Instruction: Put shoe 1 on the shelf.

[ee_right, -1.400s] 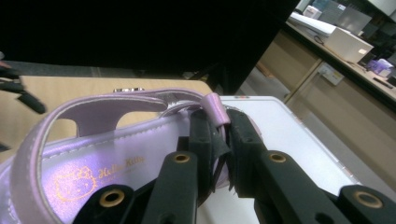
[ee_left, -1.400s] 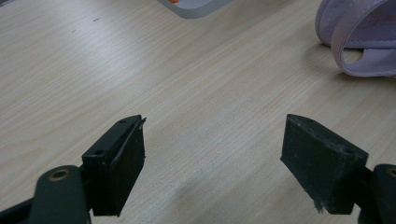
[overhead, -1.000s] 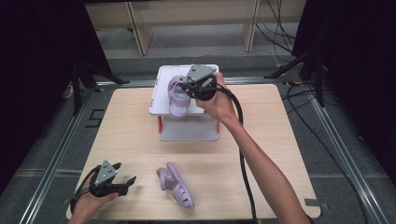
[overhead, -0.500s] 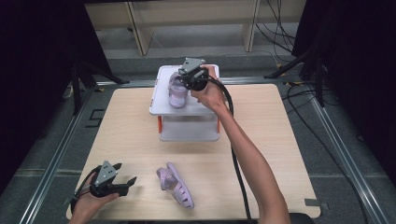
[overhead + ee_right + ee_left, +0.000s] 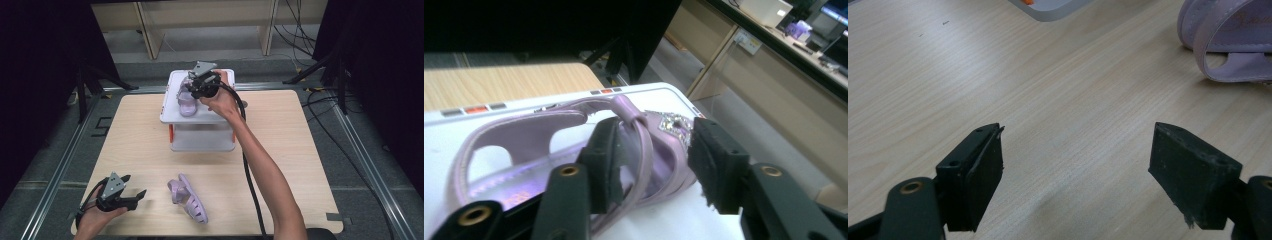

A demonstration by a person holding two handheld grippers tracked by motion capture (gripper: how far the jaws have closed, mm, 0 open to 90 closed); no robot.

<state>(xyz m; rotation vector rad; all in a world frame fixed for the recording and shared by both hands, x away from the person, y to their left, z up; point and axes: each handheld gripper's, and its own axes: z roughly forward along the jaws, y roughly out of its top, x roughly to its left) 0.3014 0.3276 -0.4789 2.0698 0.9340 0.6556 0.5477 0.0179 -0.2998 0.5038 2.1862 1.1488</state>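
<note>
Even overhead light brightens the table (image 5: 140, 150); dark surroundings left and right (soft glare, both gripper views slightly blurred).

Wooden table (image 5: 280, 150): white rack (image 5: 200, 142), purple sandal (image 5: 188, 198) on it.

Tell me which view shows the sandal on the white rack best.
The right gripper view: the sandal on the rack is close up, straps and jewelled ornament clear, with the right tool astride its straps. The high view shows it small, partly hidden by that tool, atop the white rack. The left gripper view shows the other sandal.
</note>
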